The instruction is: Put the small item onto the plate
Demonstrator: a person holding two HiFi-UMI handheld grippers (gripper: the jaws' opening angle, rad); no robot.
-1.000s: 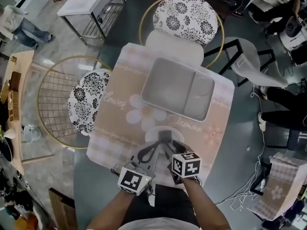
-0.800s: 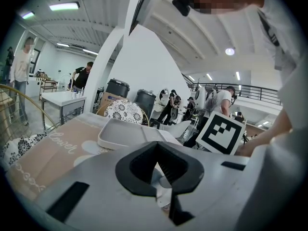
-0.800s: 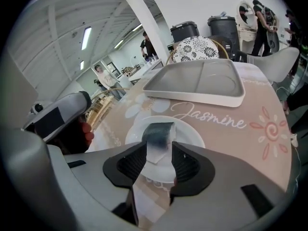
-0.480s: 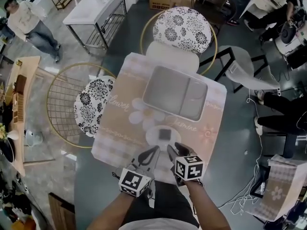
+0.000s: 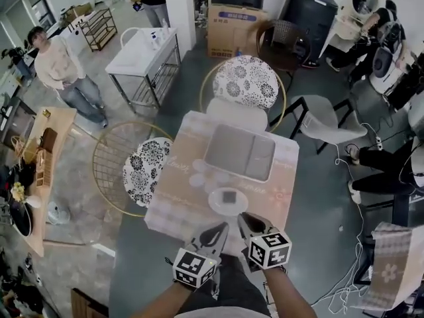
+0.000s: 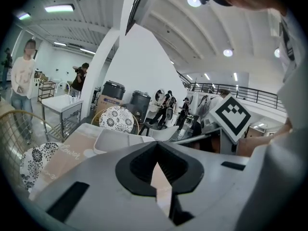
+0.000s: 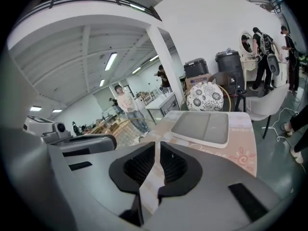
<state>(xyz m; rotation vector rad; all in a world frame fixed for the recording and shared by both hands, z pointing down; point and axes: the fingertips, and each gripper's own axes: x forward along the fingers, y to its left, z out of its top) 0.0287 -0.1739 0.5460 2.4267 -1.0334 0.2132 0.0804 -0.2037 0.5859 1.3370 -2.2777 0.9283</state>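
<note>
Small item point(image 5: 228, 197), dark and square, lies in the middle of the white plate point(image 5: 215, 205), which sits close to the near edge of the worktop point(image 5: 177, 201), just in front of the grey tray point(image 5: 240, 152). We hold both grippers at that near edge, clear of the plate. The left gripper point(image 5: 222, 228) has its fingers together on nothing, while the right gripper point(image 5: 243, 218) has its fingers closing, with a narrow slit between them and nothing in it.

Big open workshop/lab hall, not a home. Bare concrete floor point(image 5: 132, 257), white beamed ceiling with strip lights point(image 7: 109, 60), steel-frame workbench point(image 5: 142, 61), cardboard box point(image 5: 233, 28), loose cables point(image 5: 339, 282), people point(image 5: 63, 65) standing around.
</note>
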